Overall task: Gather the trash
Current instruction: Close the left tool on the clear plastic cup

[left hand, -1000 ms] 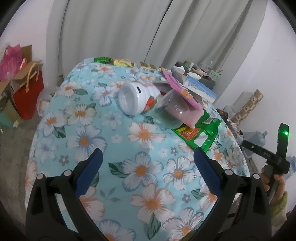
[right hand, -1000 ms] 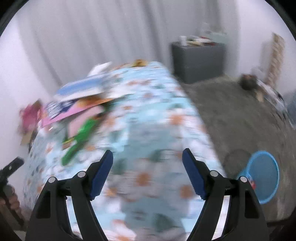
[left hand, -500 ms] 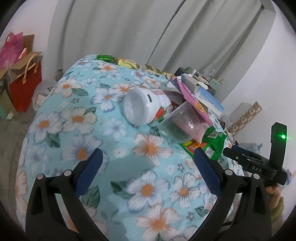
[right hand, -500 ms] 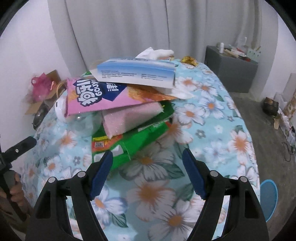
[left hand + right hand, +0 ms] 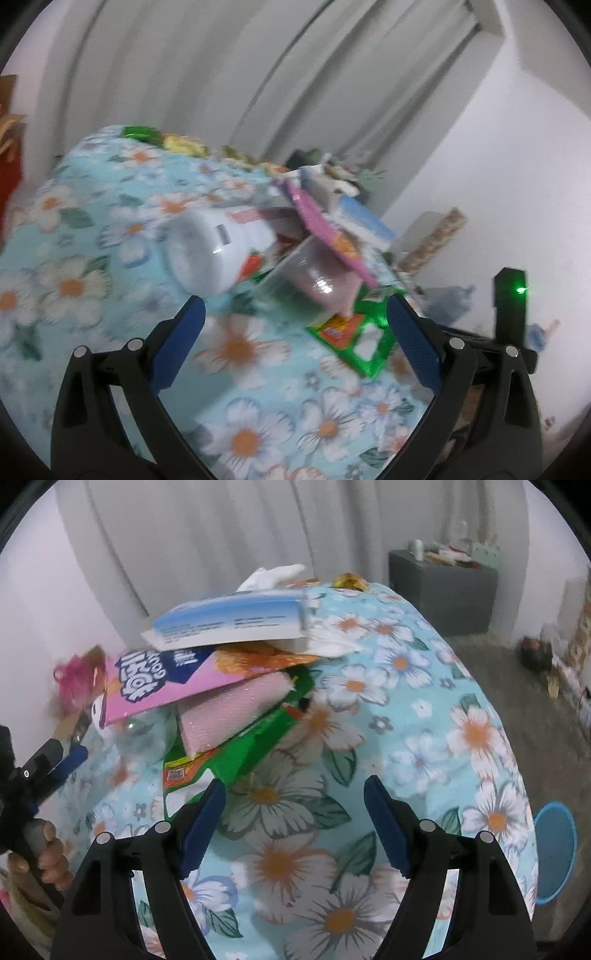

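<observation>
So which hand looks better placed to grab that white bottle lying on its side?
Probably the left. The left gripper is open and the white bottle lies just beyond its fingertips. The right gripper faces the green wrapper instead.

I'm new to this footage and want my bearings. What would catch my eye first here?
First, the heap of trash on the flowered tablecloth: a blue-and-white box on top of a pink snack bag, with a green wrapper underneath. Beside it lies a white bottle on its side. Both claws, left and right, are open and empty just short of the heap.
</observation>
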`<state>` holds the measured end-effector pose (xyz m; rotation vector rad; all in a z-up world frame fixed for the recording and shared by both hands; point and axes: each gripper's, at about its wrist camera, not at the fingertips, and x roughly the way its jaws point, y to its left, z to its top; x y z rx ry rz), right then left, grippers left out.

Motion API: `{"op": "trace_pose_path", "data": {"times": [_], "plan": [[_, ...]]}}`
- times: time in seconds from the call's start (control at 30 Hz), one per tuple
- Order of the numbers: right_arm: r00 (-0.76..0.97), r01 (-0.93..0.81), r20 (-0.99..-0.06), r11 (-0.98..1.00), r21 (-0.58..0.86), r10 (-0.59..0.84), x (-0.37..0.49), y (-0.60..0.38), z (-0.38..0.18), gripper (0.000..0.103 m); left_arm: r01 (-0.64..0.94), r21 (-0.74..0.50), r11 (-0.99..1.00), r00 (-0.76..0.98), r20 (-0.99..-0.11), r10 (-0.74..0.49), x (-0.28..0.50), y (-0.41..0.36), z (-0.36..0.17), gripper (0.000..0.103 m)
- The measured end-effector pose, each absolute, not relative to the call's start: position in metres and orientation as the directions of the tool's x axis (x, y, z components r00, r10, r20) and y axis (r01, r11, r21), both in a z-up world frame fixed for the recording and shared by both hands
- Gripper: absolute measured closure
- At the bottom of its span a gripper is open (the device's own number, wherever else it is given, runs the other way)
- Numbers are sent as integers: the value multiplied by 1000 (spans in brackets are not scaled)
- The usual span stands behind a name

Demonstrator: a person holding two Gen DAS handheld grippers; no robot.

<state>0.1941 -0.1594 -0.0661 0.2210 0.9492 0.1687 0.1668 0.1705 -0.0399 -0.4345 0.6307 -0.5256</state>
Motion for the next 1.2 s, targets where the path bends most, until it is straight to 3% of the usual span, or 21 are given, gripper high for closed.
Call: {"op": "trace_pose_path", "data": {"times": [0.2,0.57,0.9,1.2], "plan": [[586,11,-772,951,310,245,193,-186,-73,28,463,-438,770,655,-417,-631,185,144,-36,9],[593,32,-757,931,365,276,198,-208,-80,28,463,-393,794,655,-452,-606,216,129,-36,14],[597,25,-751,929,370,283,191,-211,-75,28,480,-534,696,526,-459,-716,206,134,-50,49],[611,18,-737,926,377,288,187,-212,-65,28,461,-564,686,476,-495,-727,193,137,-62,70]]}}
